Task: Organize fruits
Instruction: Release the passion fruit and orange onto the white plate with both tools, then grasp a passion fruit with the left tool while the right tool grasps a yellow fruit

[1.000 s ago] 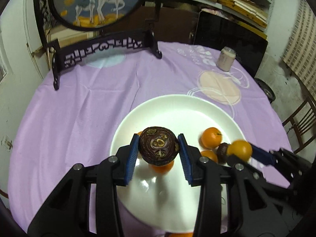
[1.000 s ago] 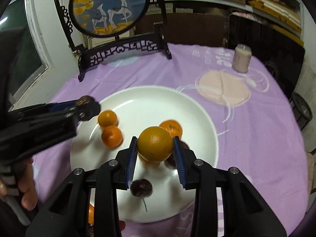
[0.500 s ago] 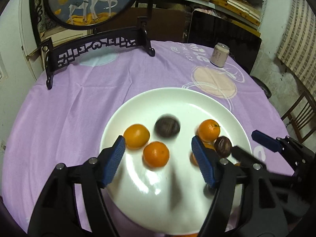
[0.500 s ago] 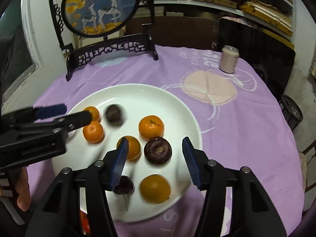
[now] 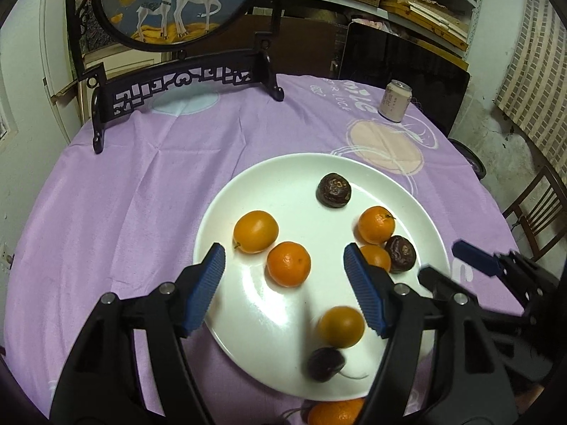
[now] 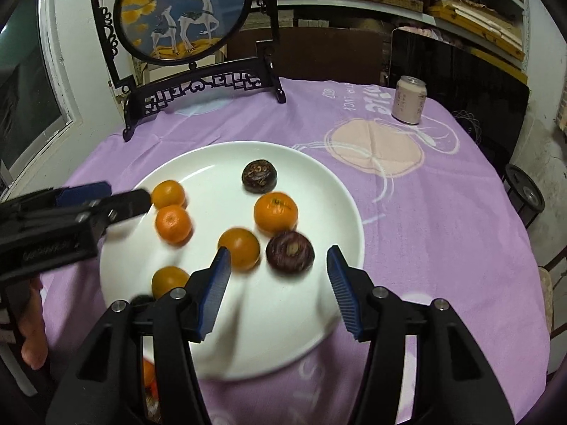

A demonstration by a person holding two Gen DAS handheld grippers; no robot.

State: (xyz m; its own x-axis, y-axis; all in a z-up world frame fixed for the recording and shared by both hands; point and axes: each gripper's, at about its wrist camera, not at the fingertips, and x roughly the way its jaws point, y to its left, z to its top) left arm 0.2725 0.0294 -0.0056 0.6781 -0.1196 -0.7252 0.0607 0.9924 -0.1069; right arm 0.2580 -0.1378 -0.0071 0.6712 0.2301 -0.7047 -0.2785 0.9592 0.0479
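A white plate (image 5: 283, 173) (image 6: 219, 152) on the purple tablecloth holds several oranges and dark passion fruits. In the left wrist view an orange (image 5: 288, 264) lies between my open fingers, and a dark fruit (image 5: 333, 190) rests at the plate's far side. My left gripper (image 5: 283, 269) is open and empty above the plate's near left. My right gripper (image 6: 278, 265) is open and empty over the plate's near right, above a dark fruit (image 6: 290, 250) and an orange (image 6: 239, 248). The left gripper also shows in the right wrist view (image 6: 102, 194).
A black carved stand with a round deer picture (image 5: 170, 3) stands at the table's back left. A pale can (image 5: 394, 101) (image 6: 409, 104) sits at the back right. An orange (image 5: 335, 412) lies off the plate at its near edge. A chair (image 5: 535, 209) is to the right.
Both grippers opened and pulled back. The left let go of a dark fruit, the right let go of an orange; both fruits now lie on the plate.
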